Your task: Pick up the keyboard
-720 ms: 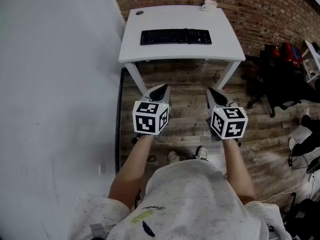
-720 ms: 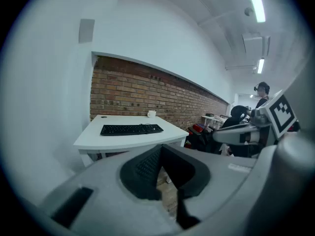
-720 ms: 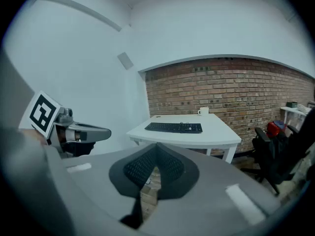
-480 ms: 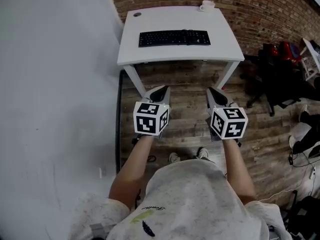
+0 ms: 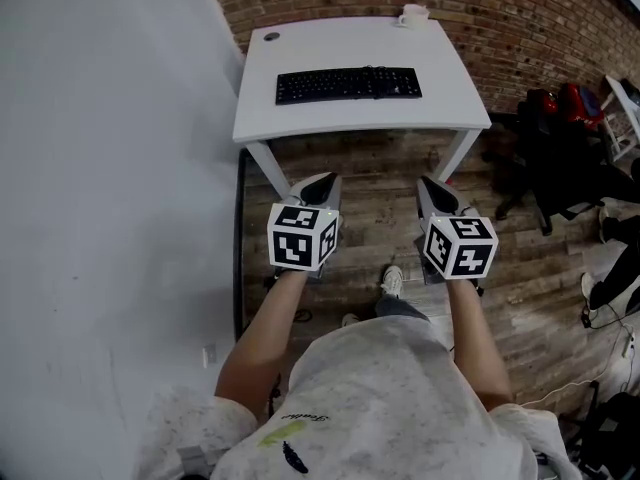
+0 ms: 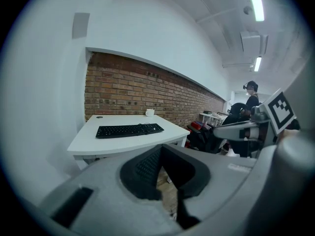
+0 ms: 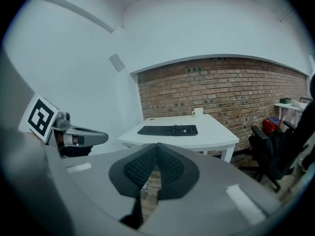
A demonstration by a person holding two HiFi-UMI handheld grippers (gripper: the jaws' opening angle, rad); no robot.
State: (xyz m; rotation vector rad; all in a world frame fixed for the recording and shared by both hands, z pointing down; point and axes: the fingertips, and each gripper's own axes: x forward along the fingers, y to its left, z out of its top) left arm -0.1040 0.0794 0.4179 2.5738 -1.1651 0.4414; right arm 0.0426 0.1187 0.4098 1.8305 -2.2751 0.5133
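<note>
The black rectangular keyboard is lying crosswise on the white desk, well ahead of the left gripper and right gripper, neither nearer; both are keeping their jaws pressed together, empty.

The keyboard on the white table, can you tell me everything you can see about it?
The keyboard is black, long and flat, with rows of many small keys, and it looks like plastic. It lies flat, keys up, around the middle of the white table, its long side running along the table's front edge. Only the table touches it. A white cup stands apart at the back, by the brick wall. The left gripper and right gripper are shut, empty and short of the table.
</note>
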